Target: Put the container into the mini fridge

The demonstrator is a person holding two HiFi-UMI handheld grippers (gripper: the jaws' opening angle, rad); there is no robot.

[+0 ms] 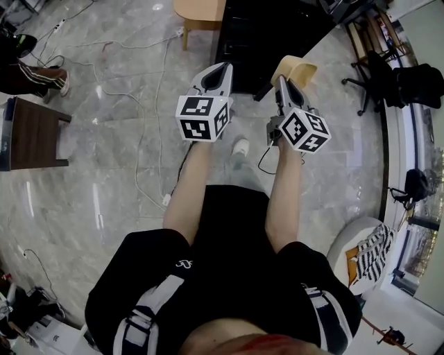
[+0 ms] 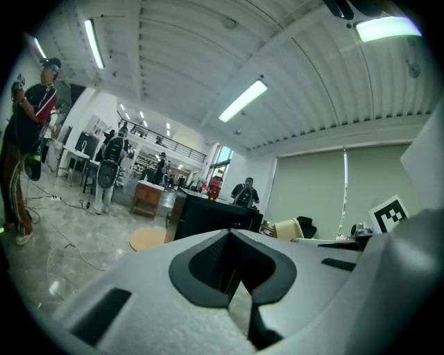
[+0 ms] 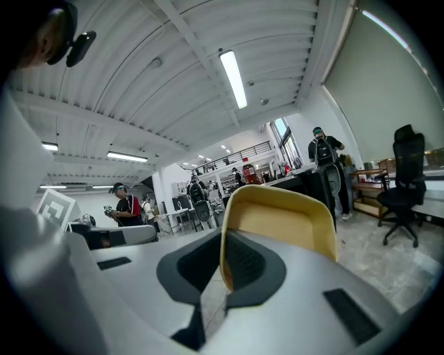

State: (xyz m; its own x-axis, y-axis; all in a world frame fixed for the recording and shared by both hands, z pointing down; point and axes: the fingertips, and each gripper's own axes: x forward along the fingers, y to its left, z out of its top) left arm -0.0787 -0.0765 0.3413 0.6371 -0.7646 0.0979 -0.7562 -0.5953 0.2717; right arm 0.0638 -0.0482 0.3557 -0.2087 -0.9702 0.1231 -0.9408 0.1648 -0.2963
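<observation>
In the head view I hold both grippers out over the marble floor, pointing at the black mini fridge point(image 1: 270, 31). My right gripper point(image 1: 282, 80) is shut on the rim of a tan, thin-walled container point(image 1: 298, 71). In the right gripper view the container point(image 3: 284, 222) stands upright, with its wall pinched between the right gripper's point(image 3: 225, 274) dark pads. My left gripper point(image 1: 223, 67) is level with it to the left and holds nothing. In the left gripper view the left gripper's point(image 2: 232, 267) jaws are together, and the black fridge point(image 2: 208, 218) stands ahead on the floor.
A round wooden stool point(image 1: 198, 14) stands left of the fridge. Loose cables point(image 1: 139, 139) run over the floor. There is a dark wooden table point(image 1: 31, 132) at the left and a black office chair point(image 1: 395, 83) at the right. Several people stand farther off, one of them point(image 2: 28, 139) at the left.
</observation>
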